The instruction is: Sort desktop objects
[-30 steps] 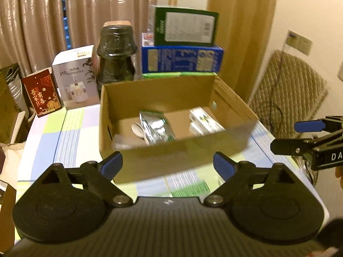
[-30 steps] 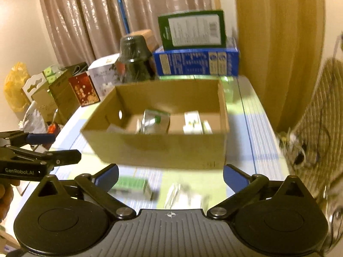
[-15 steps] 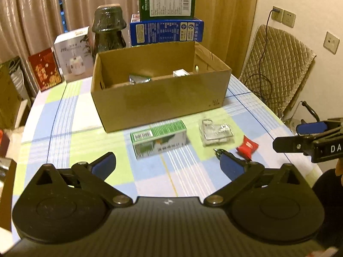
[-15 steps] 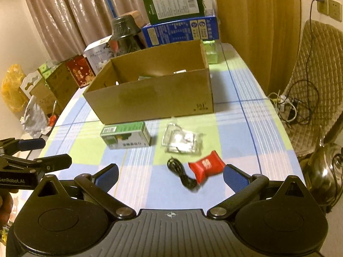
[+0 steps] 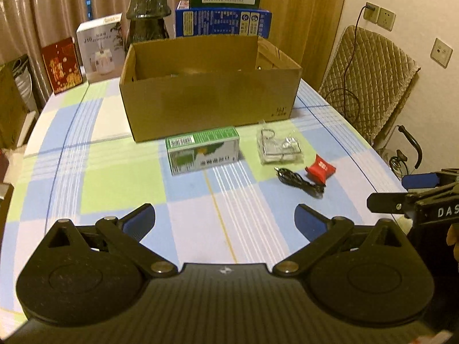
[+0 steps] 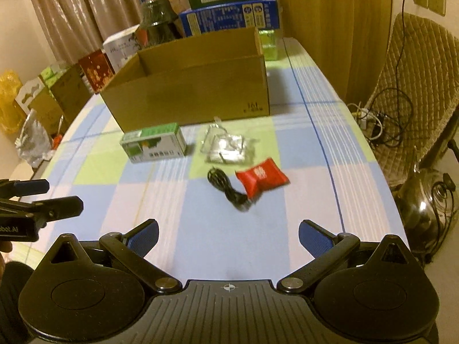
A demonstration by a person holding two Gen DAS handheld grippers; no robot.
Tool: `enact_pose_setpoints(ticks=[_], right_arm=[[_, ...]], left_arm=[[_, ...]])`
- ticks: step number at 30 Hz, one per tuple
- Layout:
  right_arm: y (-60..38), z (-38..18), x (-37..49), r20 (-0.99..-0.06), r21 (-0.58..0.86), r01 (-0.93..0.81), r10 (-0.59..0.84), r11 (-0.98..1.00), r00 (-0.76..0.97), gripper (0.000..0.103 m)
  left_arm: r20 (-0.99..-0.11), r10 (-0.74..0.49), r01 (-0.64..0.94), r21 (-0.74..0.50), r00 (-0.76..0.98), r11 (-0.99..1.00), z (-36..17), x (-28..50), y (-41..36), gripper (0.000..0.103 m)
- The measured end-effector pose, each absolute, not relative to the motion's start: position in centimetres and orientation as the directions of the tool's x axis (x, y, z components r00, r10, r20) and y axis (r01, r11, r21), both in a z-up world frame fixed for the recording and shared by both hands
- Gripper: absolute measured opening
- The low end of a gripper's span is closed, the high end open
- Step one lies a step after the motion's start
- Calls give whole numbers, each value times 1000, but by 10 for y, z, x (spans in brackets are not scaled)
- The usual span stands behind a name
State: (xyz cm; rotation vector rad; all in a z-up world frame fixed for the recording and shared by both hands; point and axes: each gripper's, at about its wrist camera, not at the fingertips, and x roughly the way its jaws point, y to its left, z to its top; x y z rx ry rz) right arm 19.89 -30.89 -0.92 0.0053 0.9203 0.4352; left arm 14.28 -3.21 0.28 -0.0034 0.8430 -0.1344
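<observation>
Both grippers have drawn back from the cardboard box (image 5: 209, 86), bringing four unsorted items into view: a green carton (image 5: 203, 150), clear packet (image 5: 279, 146), black cable (image 5: 298, 180) and red pouch (image 5: 320, 169). Left gripper (image 5: 223, 220) and right gripper (image 6: 228, 236) gape empty, all four lying ahead of them on the checked tablecloth (image 5: 114, 177); curtains (image 5: 43, 8) behind.

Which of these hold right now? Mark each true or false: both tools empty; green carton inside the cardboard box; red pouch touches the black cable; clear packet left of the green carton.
1. Both tools are empty: true. The left tool and right tool stand open, nothing between them.
2. The green carton is inside the cardboard box: false, it lies on the table in front.
3. The red pouch touches the black cable: true.
4. The clear packet is left of the carton: false, right.
</observation>
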Motion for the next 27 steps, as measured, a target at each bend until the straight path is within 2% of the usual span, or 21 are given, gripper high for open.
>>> enact_pose_setpoints(ticks=[27], right_arm=[[-305,-33,197,-804,175,-384,356,907,476,101]], left_arm=[[-768,-144,102,-103,624,989,-21,138,-25,102]])
